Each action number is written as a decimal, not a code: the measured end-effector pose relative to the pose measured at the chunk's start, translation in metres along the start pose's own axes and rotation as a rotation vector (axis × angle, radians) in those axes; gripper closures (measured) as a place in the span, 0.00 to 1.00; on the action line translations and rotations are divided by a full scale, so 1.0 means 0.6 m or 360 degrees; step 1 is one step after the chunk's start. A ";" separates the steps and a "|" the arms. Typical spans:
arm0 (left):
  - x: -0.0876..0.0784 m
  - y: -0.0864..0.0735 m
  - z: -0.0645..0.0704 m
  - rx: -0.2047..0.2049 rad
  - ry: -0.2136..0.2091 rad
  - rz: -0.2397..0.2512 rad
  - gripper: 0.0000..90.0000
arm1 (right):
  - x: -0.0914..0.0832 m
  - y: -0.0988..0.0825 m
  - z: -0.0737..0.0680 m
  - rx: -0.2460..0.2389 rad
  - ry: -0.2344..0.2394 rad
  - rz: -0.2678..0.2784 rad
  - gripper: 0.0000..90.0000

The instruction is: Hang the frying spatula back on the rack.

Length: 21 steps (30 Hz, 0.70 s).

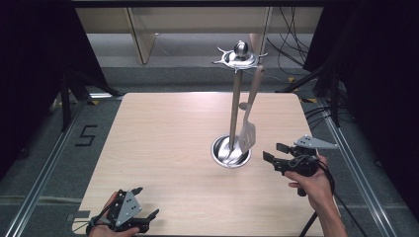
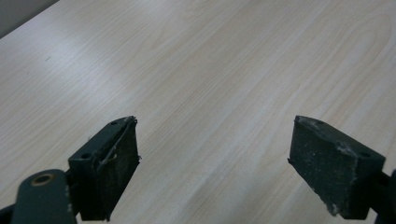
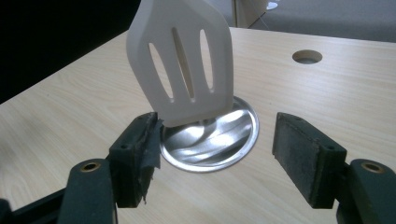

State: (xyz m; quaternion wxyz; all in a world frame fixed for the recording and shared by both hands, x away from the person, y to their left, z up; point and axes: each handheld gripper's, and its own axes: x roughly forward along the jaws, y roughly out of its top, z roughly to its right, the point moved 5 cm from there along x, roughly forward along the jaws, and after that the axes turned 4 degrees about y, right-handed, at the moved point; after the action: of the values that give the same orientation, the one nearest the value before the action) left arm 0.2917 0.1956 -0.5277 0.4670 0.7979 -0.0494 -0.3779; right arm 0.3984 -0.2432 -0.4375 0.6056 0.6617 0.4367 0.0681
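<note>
A metal utensil stand (image 1: 235,106) rises from a round steel base dish (image 1: 219,154) at the table's middle right. From its top ring (image 1: 240,54) hangs a white slotted spatula (image 1: 248,133), its blade low over the dish. My right gripper (image 1: 272,151) is held level just right of the dish and is open, pointing at the blade. In the right gripper view the spatula (image 3: 184,60) hangs just beyond the jaws, its lower corner near the left jaw's tip, and nothing lies between the pads. My left gripper (image 1: 147,201) rests open at the near left edge, over bare wood (image 2: 215,70).
The light wooden table (image 1: 163,143) has a small round hole (image 1: 242,105) behind the stand, also visible in the right gripper view (image 3: 307,56). Black curtains flank both sides. Cables lie on the floor at the back right (image 1: 291,54).
</note>
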 end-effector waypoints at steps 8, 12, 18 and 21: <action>-0.001 0.001 0.001 -0.0024 -0.0004 0.0001 0.17 | 0.004 -0.014 0.007 0.0000 0.0007 -0.0033 0.36; -0.003 0.000 -0.001 0.0002 -0.0002 -0.0018 0.17 | 0.005 -0.017 0.008 0.0004 0.0014 -0.0039 0.36; -0.001 -0.001 0.000 -0.0006 0.0004 0.0007 0.17 | 0.002 -0.026 0.011 -0.0055 0.0003 -0.0046 0.36; -0.001 -0.001 0.000 -0.0004 0.0004 0.0004 0.17 | 0.002 -0.032 0.010 -0.0071 0.0006 -0.0066 0.36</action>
State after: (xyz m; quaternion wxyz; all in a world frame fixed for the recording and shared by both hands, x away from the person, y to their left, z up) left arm 0.2913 0.1964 -0.5278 0.4685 0.7977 -0.0492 -0.3764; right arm 0.3934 -0.2489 -0.4561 0.6207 0.6388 0.4498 0.0665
